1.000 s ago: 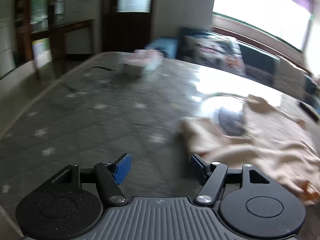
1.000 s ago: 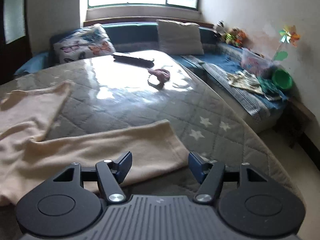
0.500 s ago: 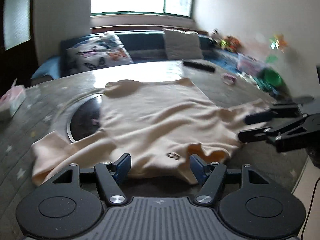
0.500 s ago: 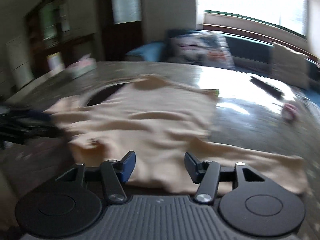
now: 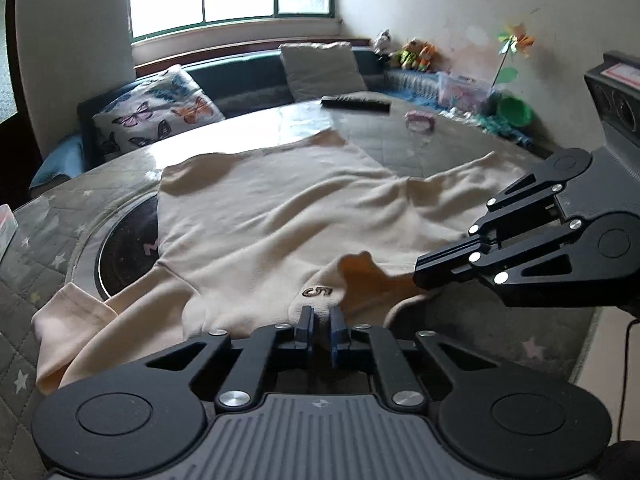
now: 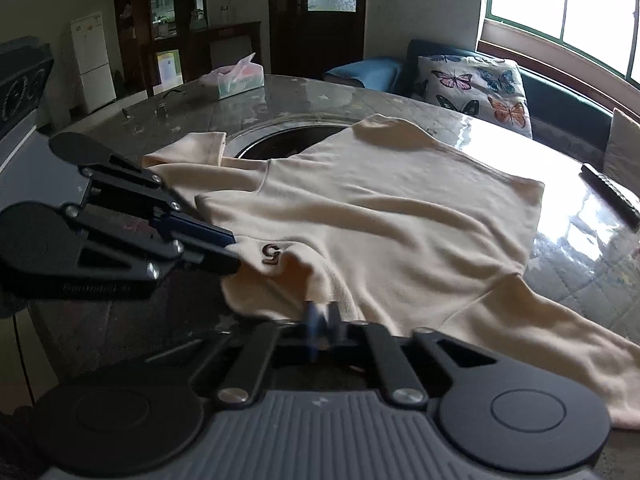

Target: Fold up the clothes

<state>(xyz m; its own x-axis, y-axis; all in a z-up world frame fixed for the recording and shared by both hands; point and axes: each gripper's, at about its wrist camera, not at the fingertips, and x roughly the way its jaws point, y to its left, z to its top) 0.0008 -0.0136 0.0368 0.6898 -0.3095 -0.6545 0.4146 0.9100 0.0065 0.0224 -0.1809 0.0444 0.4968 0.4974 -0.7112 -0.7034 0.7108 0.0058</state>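
Note:
A cream long-sleeved shirt lies spread on the round quilted table, with a brown "5" mark at its near edge. My left gripper is closing its jaws on that edge just below the mark, and cloth is pinched between the blue pads. In the right wrist view it shows from the side, clamped beside the mark. My right gripper, blurred, is closing on the same edge a little further along. The left wrist view shows it nipping the cloth.
A black remote and a small pink ring lie on the far side. A tissue box stands at the far left. A dark round inset lies partly under the shirt. Sofa cushions line the window.
Both grippers swung round to the shirt's near edge. Their jaws went from wide open to closed on the cloth beside the "5" mark.

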